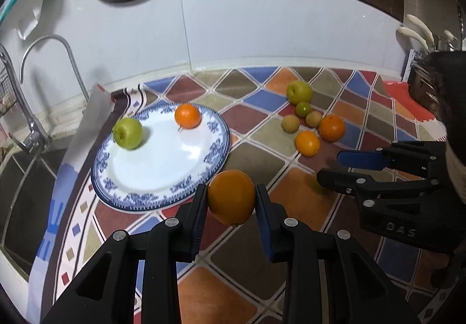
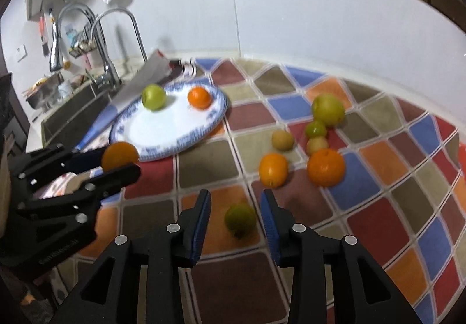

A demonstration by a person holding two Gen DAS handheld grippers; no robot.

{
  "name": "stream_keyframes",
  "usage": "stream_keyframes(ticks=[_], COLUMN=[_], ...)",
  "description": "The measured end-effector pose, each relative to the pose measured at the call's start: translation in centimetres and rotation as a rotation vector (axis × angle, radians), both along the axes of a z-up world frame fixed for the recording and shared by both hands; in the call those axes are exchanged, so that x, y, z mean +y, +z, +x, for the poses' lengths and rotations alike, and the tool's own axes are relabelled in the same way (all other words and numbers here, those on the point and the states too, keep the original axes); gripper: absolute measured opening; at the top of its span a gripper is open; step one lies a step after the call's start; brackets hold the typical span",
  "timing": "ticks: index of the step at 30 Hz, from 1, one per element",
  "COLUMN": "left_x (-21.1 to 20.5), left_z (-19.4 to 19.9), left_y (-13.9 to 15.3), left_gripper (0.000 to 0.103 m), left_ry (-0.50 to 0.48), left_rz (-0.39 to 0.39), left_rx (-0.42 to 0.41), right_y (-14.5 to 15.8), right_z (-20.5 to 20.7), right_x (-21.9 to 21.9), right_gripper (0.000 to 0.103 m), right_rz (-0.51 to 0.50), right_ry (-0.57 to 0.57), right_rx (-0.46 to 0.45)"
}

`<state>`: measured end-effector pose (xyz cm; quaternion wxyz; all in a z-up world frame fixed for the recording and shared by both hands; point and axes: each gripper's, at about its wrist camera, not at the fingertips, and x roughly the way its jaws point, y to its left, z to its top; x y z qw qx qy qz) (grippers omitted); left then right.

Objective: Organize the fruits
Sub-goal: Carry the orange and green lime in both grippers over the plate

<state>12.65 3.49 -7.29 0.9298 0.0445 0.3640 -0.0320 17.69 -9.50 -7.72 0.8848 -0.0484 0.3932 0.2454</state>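
patchwork tablecloth (image 2: 375, 166) is covering the counter; lower centre, a blurred green fruit (image 2: 240, 219) is lying between the spread right gripper (image 2: 236, 217). left gripper (image 1: 231, 197) is pinching an orange (image 1: 231, 196) beside the plate (image 1: 204, 178).

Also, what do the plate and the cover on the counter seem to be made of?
The plate looks like glazed ceramic or porcelain: a glossy white centre with soft reflections and a printed blue floral rim. The counter cover seems to be a printed sheet, perhaps vinyl or oilcloth: its coloured diamond pattern mimics tiles, and its edge curls up near the sink. The exact material cannot be told.
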Motion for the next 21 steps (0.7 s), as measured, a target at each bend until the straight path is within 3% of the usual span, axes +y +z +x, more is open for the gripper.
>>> stream_keyframes(ticks=[7,21], left_x=[0.2,0.9], left_z=[0.3,0.5], left_y=[-0.6,-0.8], left_gripper=[0.032,0.032], left_ry=[0.009,0.028], left_rz=[0.002,-0.002], left_rx=[0.012,0.017], right_y=[-2.0,-2.1], right_z=[1.3,1.3], right_x=[0.0,0.7], right_gripper=[0.036,0.030], right_rz=[-0.011,-0.025], right_ry=[-0.027,0.001], right_rx=[0.055,0.060])
